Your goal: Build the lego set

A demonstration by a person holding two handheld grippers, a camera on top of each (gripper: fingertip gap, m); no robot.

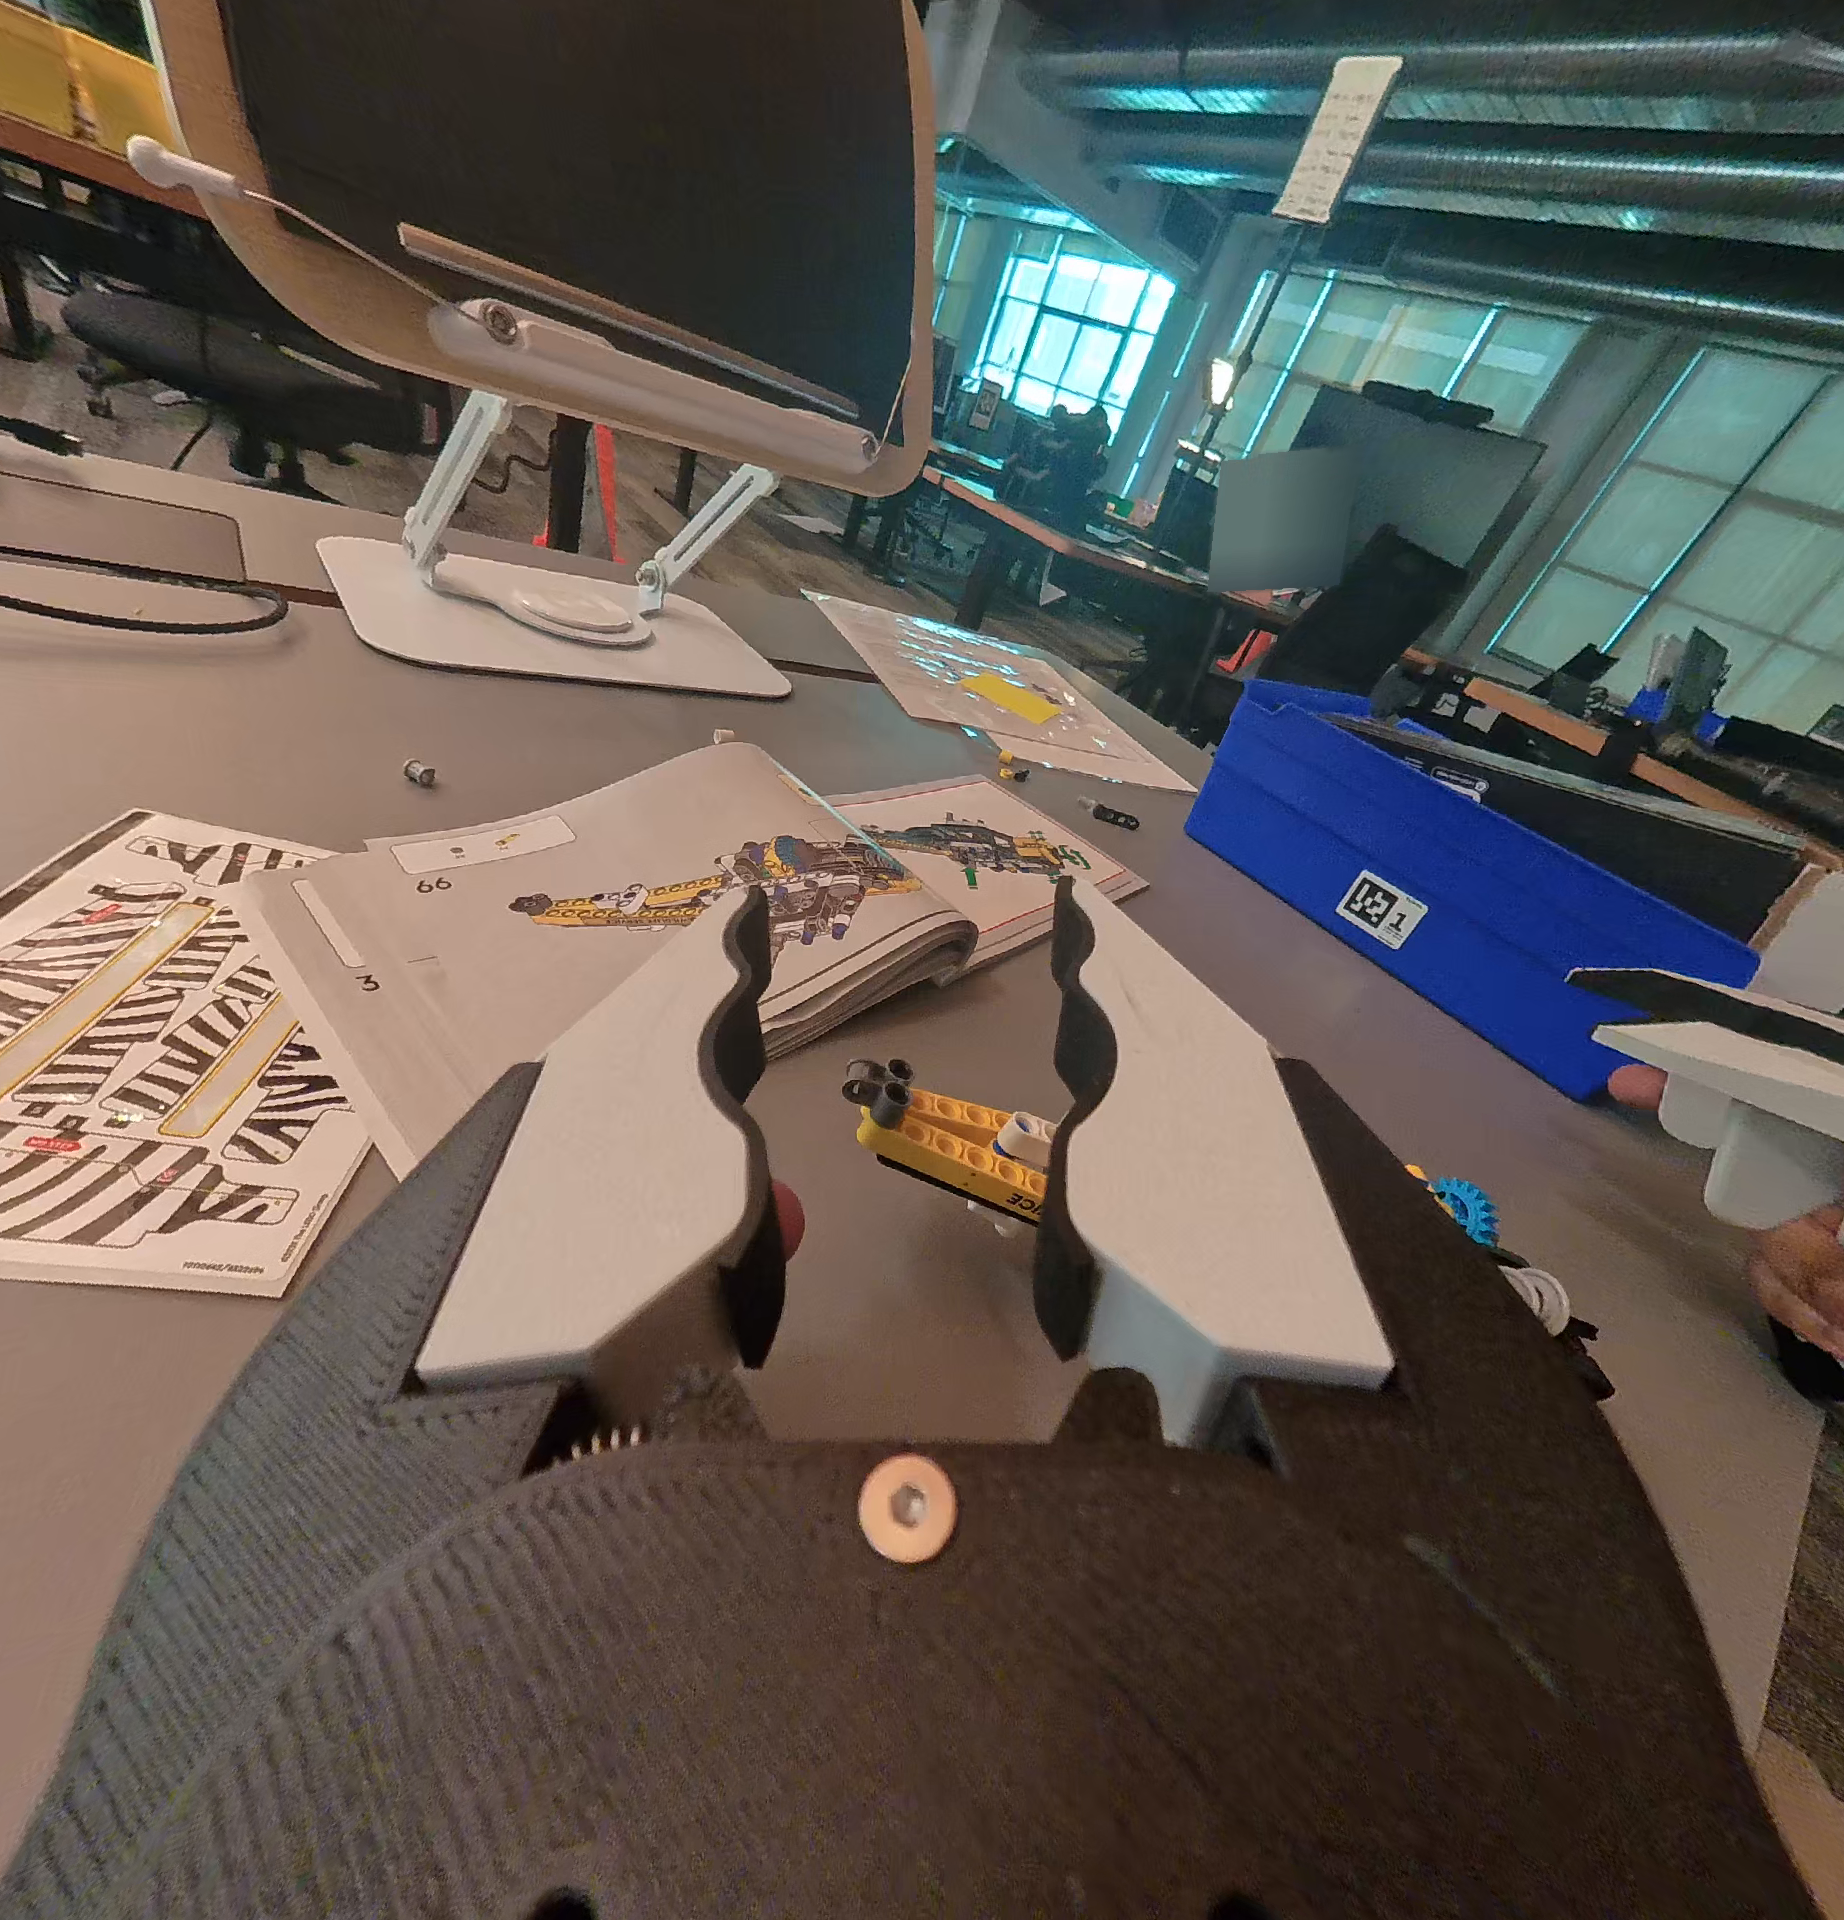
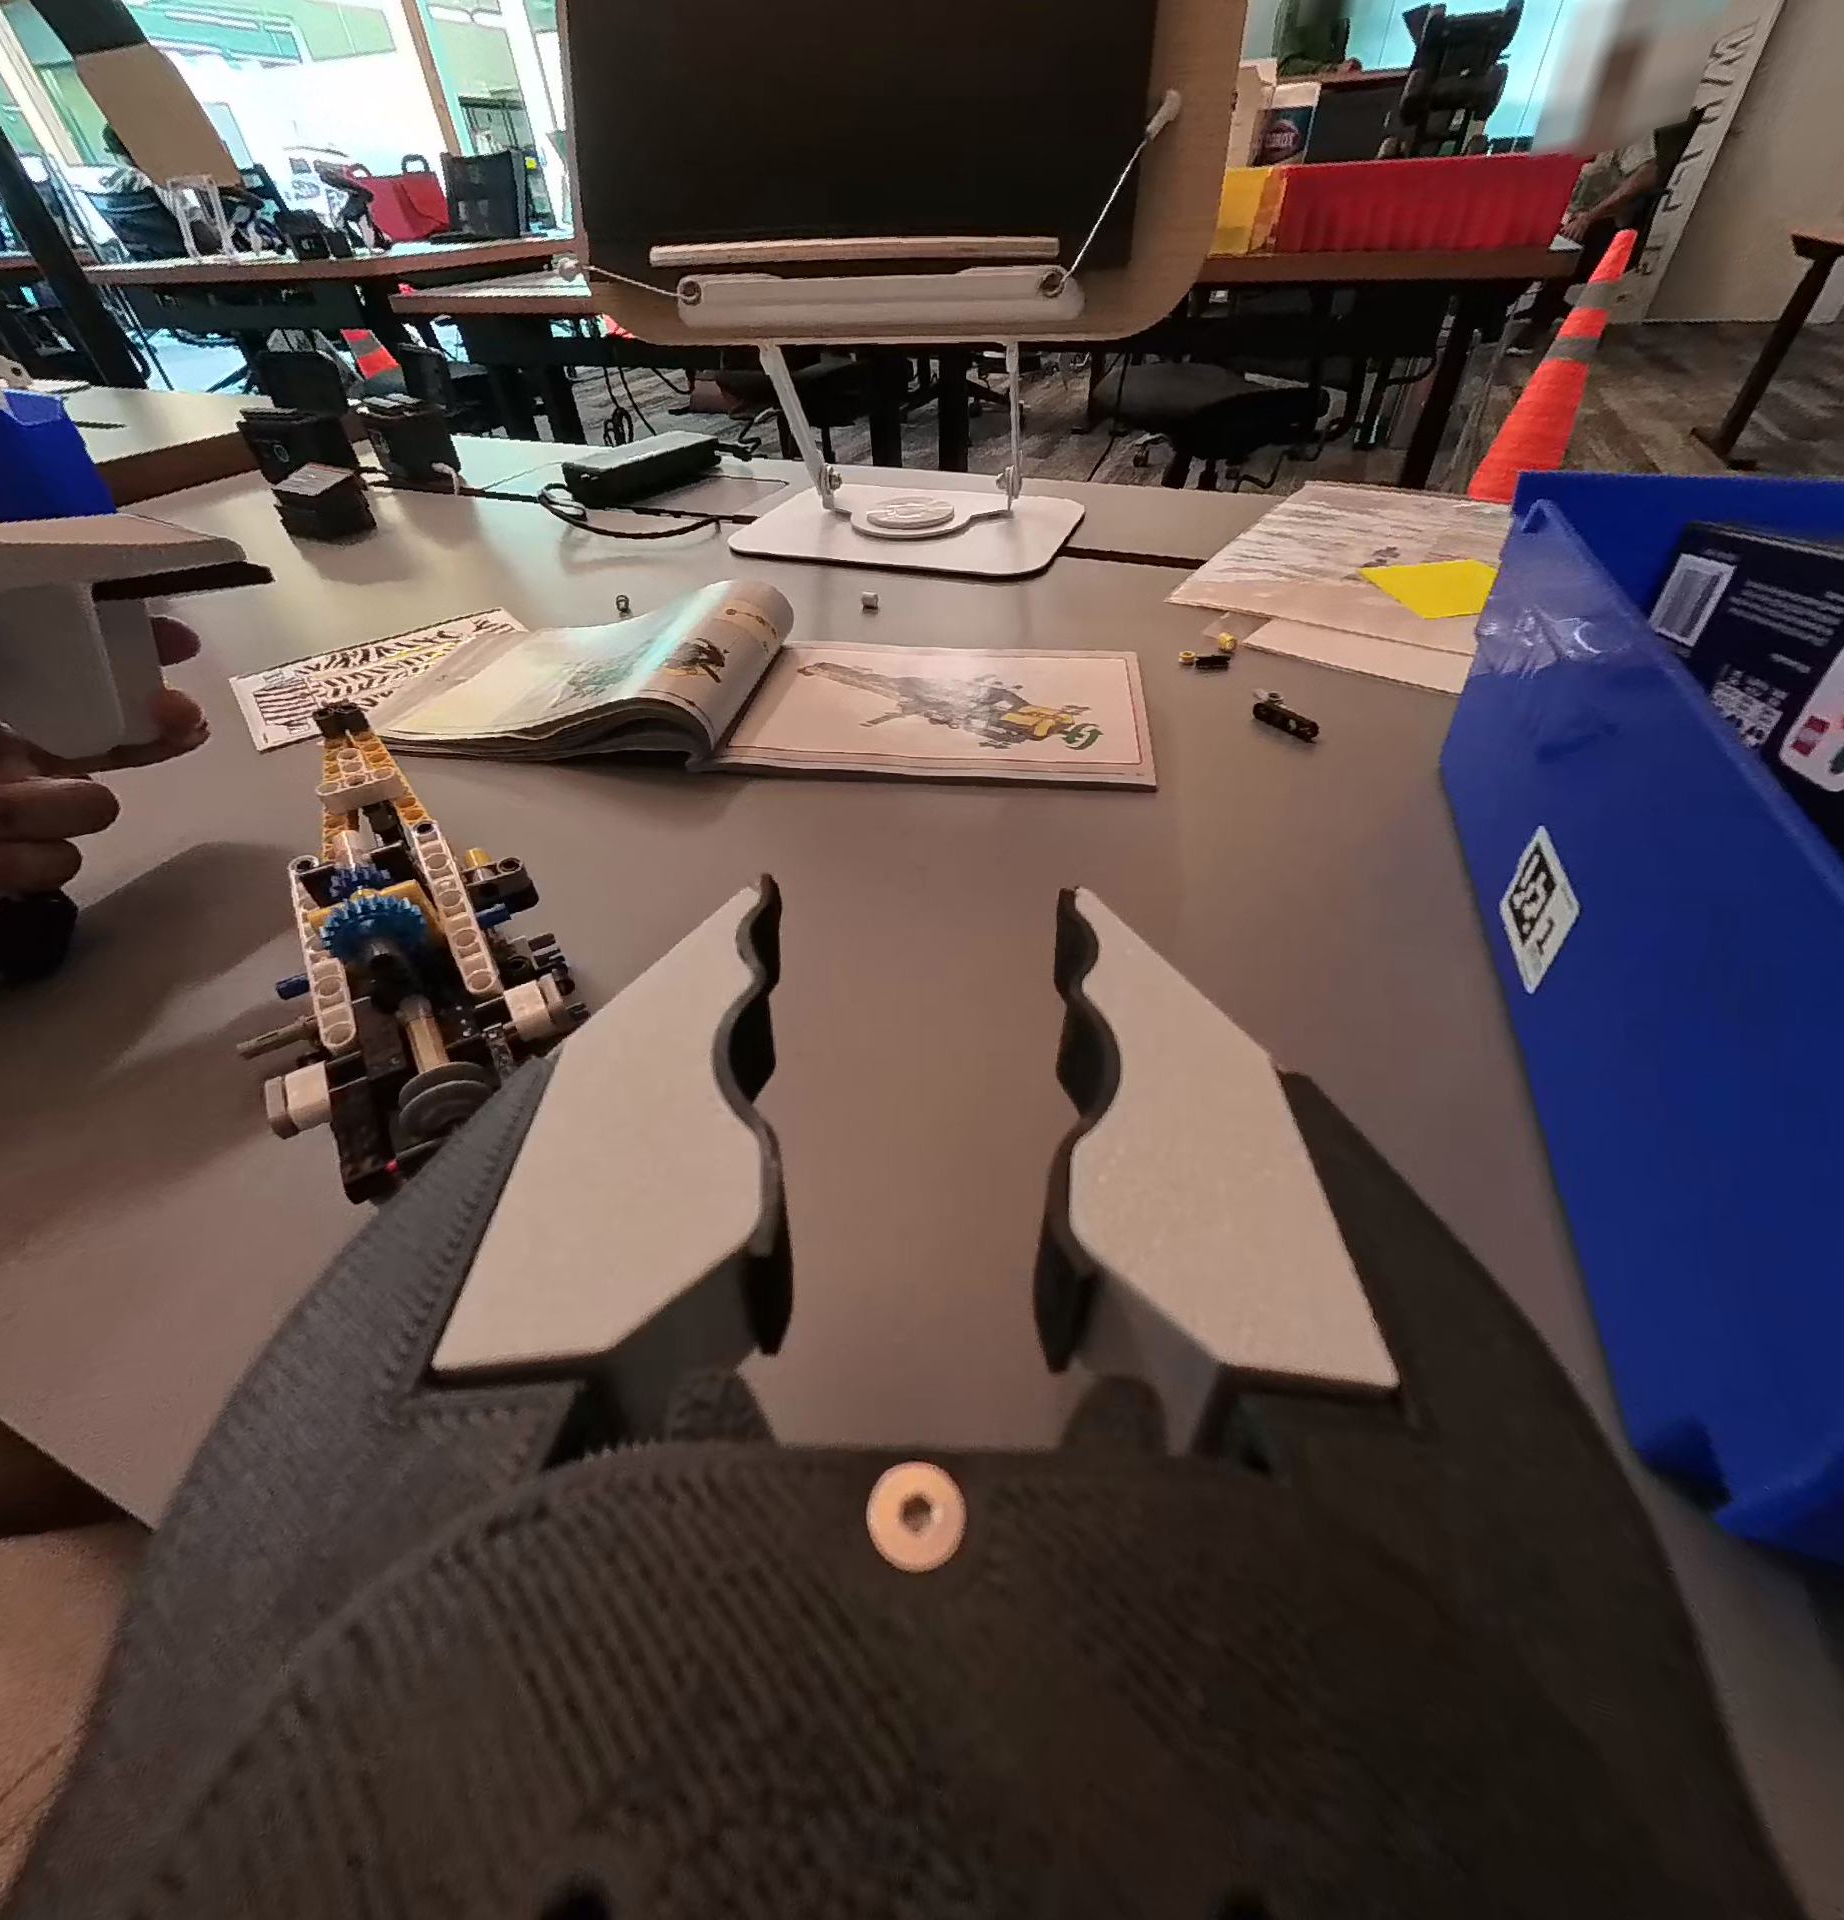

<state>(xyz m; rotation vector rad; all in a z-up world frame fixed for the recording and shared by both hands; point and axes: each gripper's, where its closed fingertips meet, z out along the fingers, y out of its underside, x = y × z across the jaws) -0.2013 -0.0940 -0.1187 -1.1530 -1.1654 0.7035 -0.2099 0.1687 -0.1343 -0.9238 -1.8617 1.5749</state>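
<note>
A part-built lego model [image 2: 409,956] of yellow beams, white and black parts and a blue gear lies on the grey table [image 2: 1001,852]. In the left wrist view its yellow front end [image 1: 949,1138] shows between the fingers. My left gripper [image 1: 907,914] is open above it, not touching it. My right gripper [image 2: 913,904] is open and empty over bare table, right of the model. The open instruction booklet [image 2: 793,696] lies beyond the model. A small black lego piece [image 2: 1284,717] and tiny yellow and black pieces [image 2: 1209,652] lie at the far right.
A blue bin [image 2: 1666,1039] holding a box stands along the right. A book stand [image 2: 907,520] with a board is at the back. A sticker sheet [image 1: 118,1070] lies left of the booklet, clear bags [image 2: 1344,582] at the back right. Small grey pieces [image 2: 869,598] lie near the stand.
</note>
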